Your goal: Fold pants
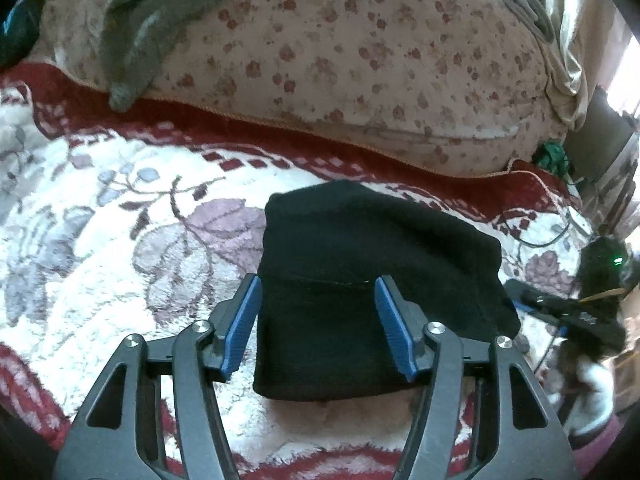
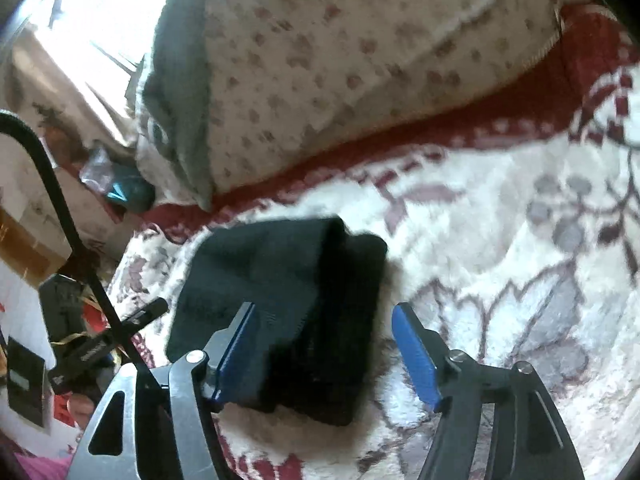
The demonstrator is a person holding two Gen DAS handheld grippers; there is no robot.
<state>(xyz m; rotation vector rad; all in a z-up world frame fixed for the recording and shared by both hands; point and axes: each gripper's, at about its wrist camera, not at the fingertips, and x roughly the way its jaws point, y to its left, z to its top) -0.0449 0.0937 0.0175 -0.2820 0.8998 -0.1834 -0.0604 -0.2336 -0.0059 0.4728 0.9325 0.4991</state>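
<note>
Left wrist view: pants [image 1: 360, 280], black, folded into a compact bundle, lying flat on floral blanket [image 1: 100, 240] of the bed. Left claw [image 1: 319, 322] spread wide, nothing pinched; blue pads [image 1: 242, 326] straddling the bundle's near half, left pad at its left edge, right pad over the cloth. Whether pads touch fabric: cannot tell. Near edge of bundle lying between the claw arms. Beyond the bundle, red blanket border, then flowered pillow [image 1: 360, 60] with grey garment [image 1: 140, 20] draped over its left end. At far right, the other claw [image 1: 572, 312], dark, blurred, just beside the bundle's right edge.

Right wrist view (blurred): pants [image 2: 280, 300] low and left of centre on blanket [image 2: 500, 220], layered edges showing toward the right. Right claw [image 2: 324, 344] spread, gripping nothing; left pad [image 2: 236, 356] over the bundle, right pad just off its right side above bare blanket. Bundle's right edge between the pads. Pillow [image 2: 360, 60] behind, grey garment [image 2: 176, 100] on its left end. Black cable [image 2: 52, 184] and clutter at left, off the bed.
</note>
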